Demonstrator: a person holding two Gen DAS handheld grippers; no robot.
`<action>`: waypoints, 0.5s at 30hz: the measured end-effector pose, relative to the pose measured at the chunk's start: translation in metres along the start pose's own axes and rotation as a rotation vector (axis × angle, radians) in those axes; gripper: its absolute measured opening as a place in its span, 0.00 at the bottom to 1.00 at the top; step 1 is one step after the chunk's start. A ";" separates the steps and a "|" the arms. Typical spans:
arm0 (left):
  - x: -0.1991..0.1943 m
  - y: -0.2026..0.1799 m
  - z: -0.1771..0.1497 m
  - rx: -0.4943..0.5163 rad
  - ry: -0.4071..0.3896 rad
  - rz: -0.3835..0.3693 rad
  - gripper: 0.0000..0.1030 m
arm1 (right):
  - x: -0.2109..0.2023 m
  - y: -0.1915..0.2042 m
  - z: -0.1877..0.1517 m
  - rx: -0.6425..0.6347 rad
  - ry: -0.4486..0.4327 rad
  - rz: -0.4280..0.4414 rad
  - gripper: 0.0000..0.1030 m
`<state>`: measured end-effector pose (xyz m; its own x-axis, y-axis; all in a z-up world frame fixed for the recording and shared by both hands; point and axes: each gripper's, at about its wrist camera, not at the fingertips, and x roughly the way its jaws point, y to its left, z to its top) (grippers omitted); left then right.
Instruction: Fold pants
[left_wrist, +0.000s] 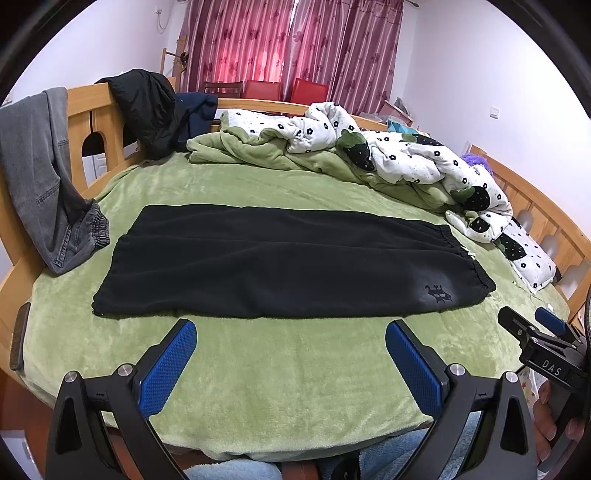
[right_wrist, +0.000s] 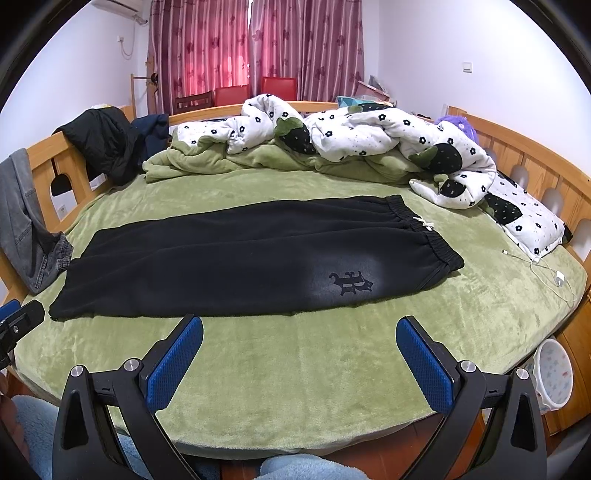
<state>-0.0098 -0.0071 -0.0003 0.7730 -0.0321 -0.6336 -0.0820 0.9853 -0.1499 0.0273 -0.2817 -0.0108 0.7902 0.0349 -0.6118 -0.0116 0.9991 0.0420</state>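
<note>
pants (left_wrist: 280, 266): black, flat, legs stacked, mid-frame on green bed (left_wrist: 295, 369).
left gripper (left_wrist: 290, 354): yours, wide open, empty, near edge.
right gripper (right_wrist: 299, 350): same.
step: lengthwise fold looks done.
next: pinch waistband (right_wrist: 424, 236), carry toward cuffs.

The left gripper (left_wrist: 290, 332) was built of black angular plastic arms; each finger was faced with a blue, finely dimpled rubber pad (left_wrist: 168, 365); round silver screws (left_wrist: 125, 369) were set at the arm joints; the right gripper (right_wrist: 299, 330) was made alike, and white letters "DAS" (left_wrist: 551, 366) were printed on its black body in the left wrist view; fuzzy light blue trousers (right_wrist: 291, 468) were worn by the person.
</note>
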 end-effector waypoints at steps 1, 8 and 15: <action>0.000 0.000 0.000 0.000 0.000 0.001 1.00 | 0.000 0.000 0.000 0.000 0.000 0.001 0.99; 0.000 -0.001 0.000 -0.002 0.000 0.001 1.00 | 0.000 0.000 0.000 -0.001 0.001 -0.001 0.99; 0.000 -0.001 0.000 -0.002 0.002 0.000 1.00 | -0.001 0.001 0.000 -0.003 0.001 0.000 0.99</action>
<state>-0.0095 -0.0078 0.0001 0.7719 -0.0328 -0.6350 -0.0830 0.9849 -0.1518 0.0264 -0.2810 -0.0103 0.7896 0.0344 -0.6127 -0.0129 0.9991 0.0395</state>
